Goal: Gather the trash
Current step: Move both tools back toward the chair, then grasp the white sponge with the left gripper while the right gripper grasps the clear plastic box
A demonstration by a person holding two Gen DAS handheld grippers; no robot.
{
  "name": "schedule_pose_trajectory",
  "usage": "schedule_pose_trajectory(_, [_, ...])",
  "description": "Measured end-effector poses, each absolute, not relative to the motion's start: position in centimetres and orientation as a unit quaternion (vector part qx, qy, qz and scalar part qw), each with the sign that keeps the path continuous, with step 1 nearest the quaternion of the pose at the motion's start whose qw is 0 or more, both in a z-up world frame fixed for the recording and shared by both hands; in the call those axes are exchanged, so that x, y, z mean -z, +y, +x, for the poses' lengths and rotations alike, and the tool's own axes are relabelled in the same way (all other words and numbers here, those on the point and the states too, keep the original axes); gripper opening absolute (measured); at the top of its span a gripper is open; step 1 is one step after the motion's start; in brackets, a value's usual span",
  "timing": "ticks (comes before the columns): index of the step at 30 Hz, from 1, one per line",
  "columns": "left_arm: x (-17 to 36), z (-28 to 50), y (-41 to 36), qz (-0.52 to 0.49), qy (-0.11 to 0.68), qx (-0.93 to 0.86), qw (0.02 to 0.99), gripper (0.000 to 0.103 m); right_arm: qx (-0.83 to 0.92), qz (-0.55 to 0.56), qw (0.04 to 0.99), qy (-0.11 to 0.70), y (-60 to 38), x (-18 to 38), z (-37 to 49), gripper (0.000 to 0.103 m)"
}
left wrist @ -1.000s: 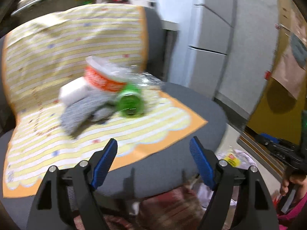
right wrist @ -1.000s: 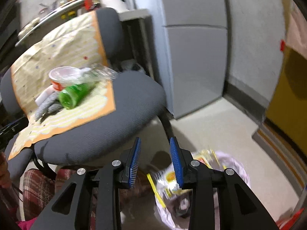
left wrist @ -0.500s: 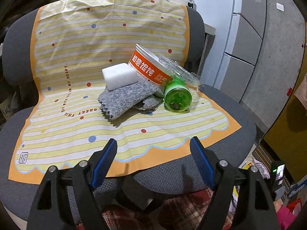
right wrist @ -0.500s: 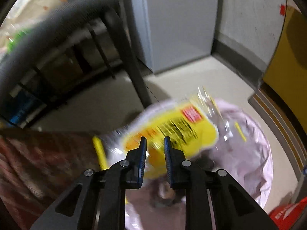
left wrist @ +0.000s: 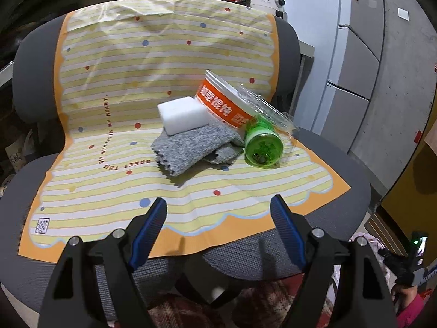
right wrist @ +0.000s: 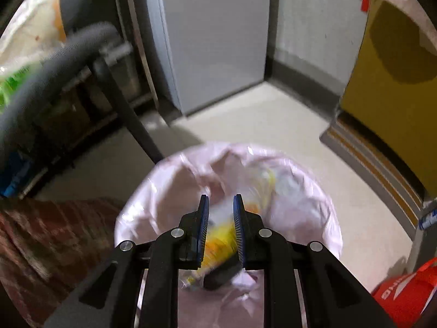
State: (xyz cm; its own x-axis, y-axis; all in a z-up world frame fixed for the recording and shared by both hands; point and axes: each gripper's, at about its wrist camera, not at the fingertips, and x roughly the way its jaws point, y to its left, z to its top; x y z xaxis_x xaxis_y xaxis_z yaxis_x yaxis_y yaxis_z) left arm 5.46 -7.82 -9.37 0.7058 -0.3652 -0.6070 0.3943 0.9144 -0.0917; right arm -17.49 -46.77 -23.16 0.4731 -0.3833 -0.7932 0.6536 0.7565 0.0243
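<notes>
The left tool (left wrist: 218,218) hovers wide open at the chair's (left wrist: 341,164) front edge. The trash lies ahead at 12 to 1 o'clock on the striped mat (left wrist: 109,164): a green bottle (left wrist: 262,145), base toward the tool, touching an orange tub (left wrist: 224,104), grey cloth (left wrist: 191,147) and white sponge (left wrist: 183,114). The right tool (right wrist: 220,207) hangs over the bin's pink bag (right wrist: 164,191), slightly parted, with a blurred yellow wrapper (right wrist: 218,243) between the jaws; I cannot tell whether it grips.

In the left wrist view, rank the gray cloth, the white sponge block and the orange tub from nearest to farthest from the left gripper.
Measured from the left gripper:
1. Gray cloth, mid-seat, just ahead of the fingers.
2. White sponge block, lying on the cloth's back edge.
3. Orange tub, tilted, behind the sponge and to its right, by the backrest.
</notes>
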Motion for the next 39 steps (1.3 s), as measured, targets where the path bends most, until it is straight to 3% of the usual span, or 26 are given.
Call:
schedule_pose_trajectory(8, [9.6, 7.4, -5.2, 0.013, 0.331, 0.162, 0.93, 0.076, 0.242, 0.122, 0.894, 0.356, -43.8, 15.8, -12.8, 0.021])
schedule_pose_trajectory(15, [8.6, 11.0, -4.1, -0.003, 0.335, 0.154, 0.93, 0.077, 0.159, 0.077, 0.933, 0.315, -38.8, 8.7, -5.7, 0.041])
schedule_pose_trajectory(19, [6.9, 14.2, -5.8, -0.005, 0.326, 0.164, 0.931, 0.09, 0.126, 0.066, 0.943, 0.301, -35.9, 6.3, -1.6, 0.053])
schedule_pose_trajectory(20, [6.5, 15.3, -6.6, -0.002, 0.324, 0.166, 0.931, 0.094, 0.118, 0.064, 0.945, 0.299, -35.4, 6.0, -0.6, 0.053])
schedule_pose_trajectory(27, [7.9, 22.5, -10.4, -0.004, 0.38, 0.157, 0.912, 0.094, 0.088, 0.046, 0.952, 0.288, -32.7, 4.3, 4.1, 0.063])
schedule_pose_trajectory(30, [9.1, 24.6, -11.0, -0.012, 0.4, 0.147, 0.904, 0.089, 0.085, 0.038, 0.954, 0.284, -32.4, 4.2, 4.8, 0.063])
schedule_pose_trajectory(34, [9.9, 25.8, -10.7, -0.026, 0.412, 0.145, 0.899, 0.067, 0.076, 0.055, 0.952, 0.292, -32.7, 4.6, 5.8, 0.063])
schedule_pose_trajectory(39, [8.4, 22.1, -9.1, -0.01, 0.353, 0.139, 0.925, 0.064, 0.071, 0.082, 0.947, 0.301, -33.3, 5.8, 7.1, 0.059])
